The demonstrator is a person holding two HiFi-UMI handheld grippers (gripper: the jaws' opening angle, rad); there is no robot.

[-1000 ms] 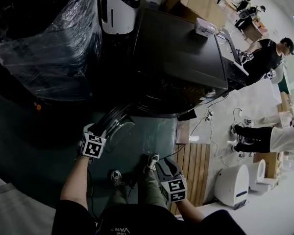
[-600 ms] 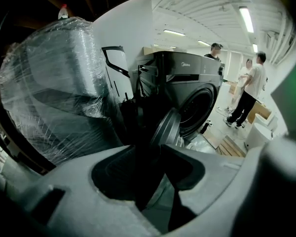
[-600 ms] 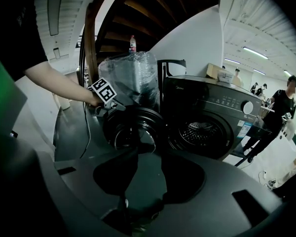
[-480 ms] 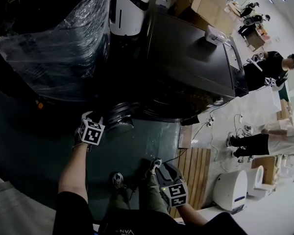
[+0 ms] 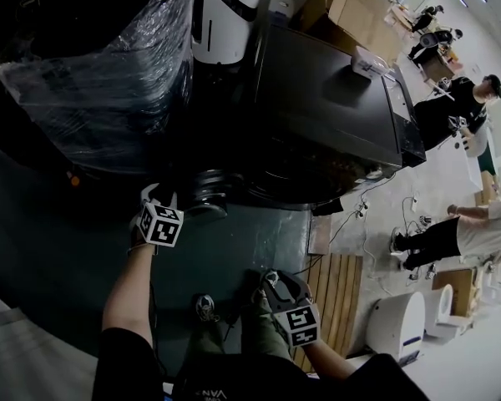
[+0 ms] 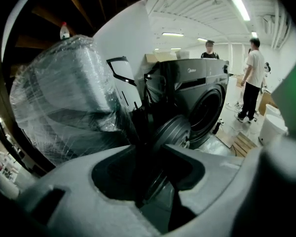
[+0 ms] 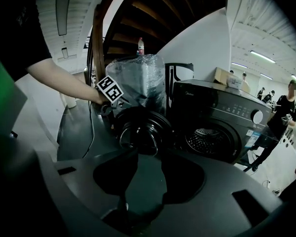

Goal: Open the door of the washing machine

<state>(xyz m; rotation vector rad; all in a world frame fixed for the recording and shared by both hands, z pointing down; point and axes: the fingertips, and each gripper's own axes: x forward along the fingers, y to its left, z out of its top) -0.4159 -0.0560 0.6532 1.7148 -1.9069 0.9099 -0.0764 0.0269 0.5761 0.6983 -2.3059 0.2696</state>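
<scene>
The dark grey front-loading washing machine (image 5: 317,98) stands ahead, and its drum opening (image 7: 207,141) is uncovered. Its round door (image 5: 207,199) hangs swung out to the left. My left gripper (image 5: 177,202) is at the door's outer rim. In the left gripper view the door (image 6: 170,132) runs down between the jaws of that gripper (image 6: 150,152), which have just been closing and sit shut on the rim. The right gripper view shows the door (image 7: 140,130) face-on with the left gripper (image 7: 106,105) at its left edge. My right gripper (image 5: 271,284) hangs low by my legs, open with nothing between its jaws.
A bulky plastic-wrapped load (image 5: 100,65) stands left of the machine, with a tall white appliance (image 5: 221,15) behind. A wooden pallet (image 5: 338,291), floor cables and a white unit (image 5: 397,316) lie to the right. People stand at the far right (image 5: 451,98). My own feet (image 5: 202,307) are below the door.
The left gripper has moved up and slightly right with the door rim. The door has swung wider and now shows nearly edge-on. The right gripper has shifted a little.
</scene>
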